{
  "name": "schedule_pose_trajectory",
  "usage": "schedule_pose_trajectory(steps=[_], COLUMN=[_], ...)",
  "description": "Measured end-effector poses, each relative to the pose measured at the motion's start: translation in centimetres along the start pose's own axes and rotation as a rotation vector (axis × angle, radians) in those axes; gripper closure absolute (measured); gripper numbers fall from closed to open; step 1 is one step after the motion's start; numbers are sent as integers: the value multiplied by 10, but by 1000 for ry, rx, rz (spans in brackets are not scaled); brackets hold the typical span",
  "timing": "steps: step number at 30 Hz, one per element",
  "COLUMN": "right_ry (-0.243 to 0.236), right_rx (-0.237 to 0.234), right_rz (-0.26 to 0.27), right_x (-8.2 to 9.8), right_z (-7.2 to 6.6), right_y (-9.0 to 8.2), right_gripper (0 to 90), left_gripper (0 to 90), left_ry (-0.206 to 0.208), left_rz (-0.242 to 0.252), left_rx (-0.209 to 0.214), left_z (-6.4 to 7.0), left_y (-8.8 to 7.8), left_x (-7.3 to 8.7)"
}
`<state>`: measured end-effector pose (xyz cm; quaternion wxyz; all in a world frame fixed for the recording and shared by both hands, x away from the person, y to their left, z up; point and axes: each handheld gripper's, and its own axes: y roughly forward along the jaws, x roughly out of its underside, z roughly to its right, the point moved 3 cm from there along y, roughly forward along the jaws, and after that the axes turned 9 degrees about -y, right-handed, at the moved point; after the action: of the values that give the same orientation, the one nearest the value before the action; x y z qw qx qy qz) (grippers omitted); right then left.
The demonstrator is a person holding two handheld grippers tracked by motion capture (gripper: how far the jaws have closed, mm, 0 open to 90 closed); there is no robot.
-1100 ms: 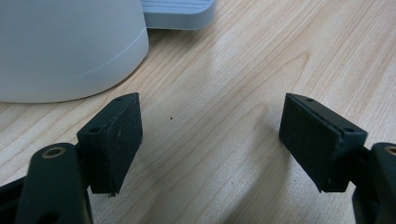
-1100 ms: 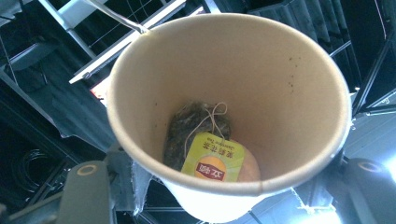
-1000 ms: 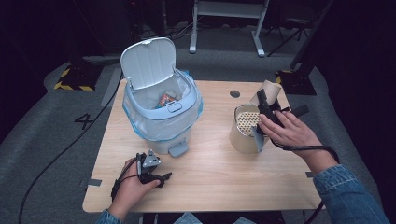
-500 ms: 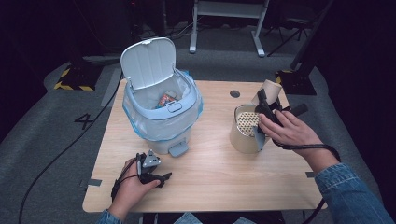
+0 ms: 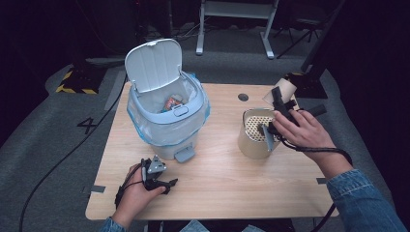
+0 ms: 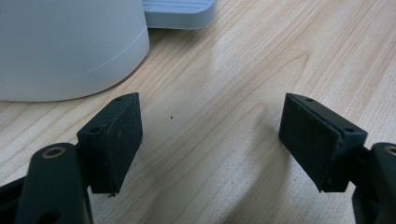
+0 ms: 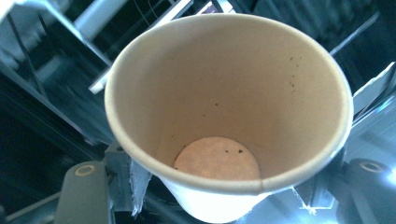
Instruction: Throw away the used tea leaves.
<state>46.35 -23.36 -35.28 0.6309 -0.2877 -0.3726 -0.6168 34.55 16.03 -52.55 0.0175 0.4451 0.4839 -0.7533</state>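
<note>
- Right gripper [image 5: 279,100] is clamped on a paper cup [image 5: 282,90], held up over the far right of the table [image 5: 217,179], above and just beyond the basket [image 5: 254,140]. In the right gripper view the cup [image 7: 224,116] sits between the jaws, mouth toward the camera, empty but for dark specks.
- Left gripper [image 5: 155,175] rests near the left front edge, just before the bin [image 5: 167,123]; its jaws stand wide apart with nothing between them, bare wood below.
- Risk: we judge the cup wall thin; a harder squeeze could crush it, a looser one could let it slide out.
- Risk: the cup and bin are well apart; a carry across could clip the basket rim or the raised lid [image 5: 153,64].
- Risk: the pedal [image 5: 184,154] lies close to the left gripper; a bump could shift the bin.
- Count: one cup, one basket, one bin with one liner and one lid, two grippers. Some coloured waste lies in the bin; number unclear.
</note>
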Motion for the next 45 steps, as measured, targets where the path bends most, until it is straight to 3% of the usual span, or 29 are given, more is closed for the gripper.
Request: schedule_pose_trajectory(steps=[2,6,9,10,11,13,16,20,27,34,36,39,45], right_ry=[61,273,478,614,614,760,1023,1308,1673,1945,1993,2022,2018], right_rx=[-15,-71,-134,-179,-179,-237,-319,-402,-489,-589,-627,-674,-716], right_rz=[8,67,118,149,149,201,269,340,487,666,706,761,855], right_x=[7,17,26,31,31,37,44,52,59,58,55,48,29], right_z=[0,-1,-3,-6,-6,-8,-17,-25,-33,-27,-23,-18,-10], right_y=[0,0,0,1,1,2,4,3,-3,-19,-26,-35,-58], right_gripper=[321,317,314,312,312,310,310,310,311,311,311,310,309], left_gripper=[222,222,222,222,222,222,222,222,223,223,223,223,223], left_ry=[0,1,0,0,0,0,-1,0,0,0,0,0,0], left_rz=[0,0,0,0,0,0,0,0,0,0,0,0,0], left_rx=[0,0,0,0,0,0,0,0,0,0,0,0,0], left_z=[0,0,0,0,0,0,0,0,0,0,0,0,0], left_y=[0,0,0,0,0,0,0,0,0,0,0,0,0], left_x=[0,0,0,0,0,0,0,0,0,0,0,0,0])
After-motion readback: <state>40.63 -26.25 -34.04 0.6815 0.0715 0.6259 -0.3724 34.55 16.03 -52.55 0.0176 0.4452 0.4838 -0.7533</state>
